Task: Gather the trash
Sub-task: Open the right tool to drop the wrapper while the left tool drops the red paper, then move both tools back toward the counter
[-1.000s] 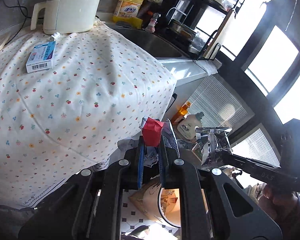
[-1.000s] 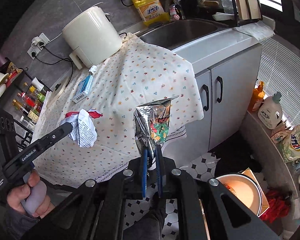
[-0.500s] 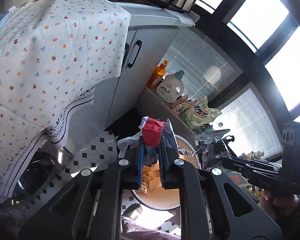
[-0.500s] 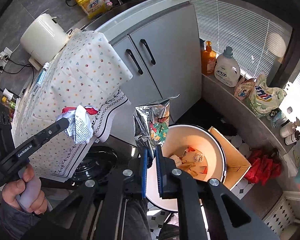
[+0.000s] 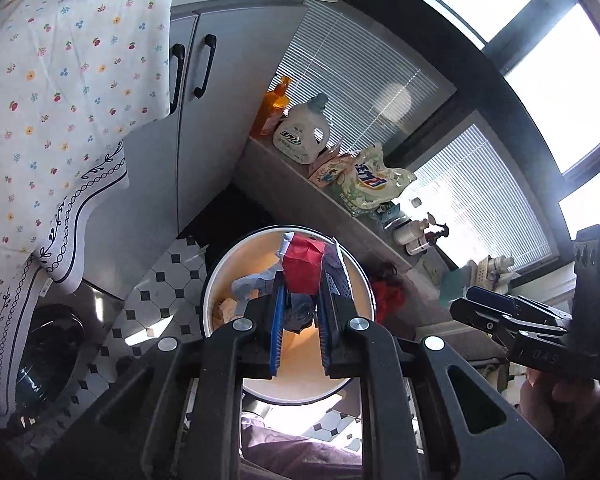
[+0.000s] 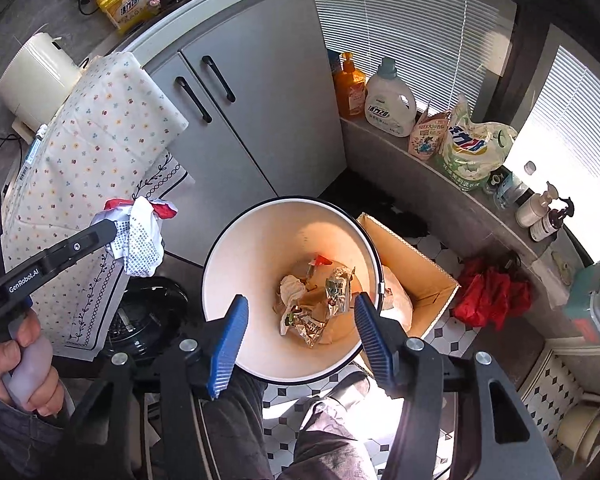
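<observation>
Cream bin (image 6: 256, 256) w/ foil wrappers (image 6: 336, 288)

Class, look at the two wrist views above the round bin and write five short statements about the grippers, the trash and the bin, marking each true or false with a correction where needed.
1. The left gripper is shut on a red and white wrapper. True.
2. The right gripper clamps a foil bag. False: its fingers stand apart with nothing between them, having just opened.
3. A foil bag lies inside the bin. True.
4. The bin is empty. False: it holds crumpled trash.
5. A cardboard box stands beside the bin. True.
</observation>
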Demonstrator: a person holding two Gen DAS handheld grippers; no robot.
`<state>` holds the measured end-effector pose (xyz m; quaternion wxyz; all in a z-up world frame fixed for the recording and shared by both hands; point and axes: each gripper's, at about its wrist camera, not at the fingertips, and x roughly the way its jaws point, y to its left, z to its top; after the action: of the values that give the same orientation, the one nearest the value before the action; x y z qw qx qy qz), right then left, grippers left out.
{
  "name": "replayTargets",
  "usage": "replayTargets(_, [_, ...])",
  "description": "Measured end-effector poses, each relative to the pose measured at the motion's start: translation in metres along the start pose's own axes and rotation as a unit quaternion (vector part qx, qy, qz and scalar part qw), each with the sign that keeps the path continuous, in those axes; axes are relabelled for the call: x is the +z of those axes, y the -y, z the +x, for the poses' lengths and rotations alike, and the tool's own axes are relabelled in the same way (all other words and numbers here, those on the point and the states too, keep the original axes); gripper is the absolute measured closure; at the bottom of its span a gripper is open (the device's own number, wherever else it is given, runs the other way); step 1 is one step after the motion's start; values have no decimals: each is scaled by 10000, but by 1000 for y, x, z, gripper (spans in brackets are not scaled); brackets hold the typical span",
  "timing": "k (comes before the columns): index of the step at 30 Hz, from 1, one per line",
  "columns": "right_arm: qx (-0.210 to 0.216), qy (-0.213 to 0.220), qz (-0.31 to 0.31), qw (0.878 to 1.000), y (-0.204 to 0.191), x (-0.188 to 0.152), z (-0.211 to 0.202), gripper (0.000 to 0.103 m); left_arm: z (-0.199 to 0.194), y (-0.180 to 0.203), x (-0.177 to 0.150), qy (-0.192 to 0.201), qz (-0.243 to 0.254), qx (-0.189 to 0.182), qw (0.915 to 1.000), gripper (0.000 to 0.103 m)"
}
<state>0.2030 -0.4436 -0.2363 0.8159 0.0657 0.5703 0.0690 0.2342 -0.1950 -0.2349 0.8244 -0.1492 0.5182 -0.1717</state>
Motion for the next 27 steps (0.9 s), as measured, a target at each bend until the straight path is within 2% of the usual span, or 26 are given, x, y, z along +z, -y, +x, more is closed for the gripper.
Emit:
replayTargets(2, [-28,94,78,9999,4,2,-7,47,7,3,1,-140,-3,-80,9999,74])
replayTargets(4, [-57,169,147,9997,7,3,-14,46,9,5,1,-163,-26,-135,9998,41])
replayTargets(6, [-71,223,218,9995,11,4,-19,46,6,6,3,-101,-28,-183,9998,34])
replayTargets(11, [-84,221,268,9994,11,4,-23,45,-12,-6,10,92,-140,-54,9998,31])
replayTargets(15, [57,209,9,9998,-10,11,-20,45,-43,-24,17,442,-287,180,9984,22])
replayTargets(17, [100,222,-73,9997,-16,14,-20,42,-62,-36,20,630,-368,358,9967,19])
replayTargets(22, [344,319,-465,9978,-54,30,-20,33,-110,-71,19,1045,-727,755,9890,15])
replayTargets(27, [634,430,-850,9934,-98,47,-22,26,-159,-101,12,1436,-1019,1154,9776,12])
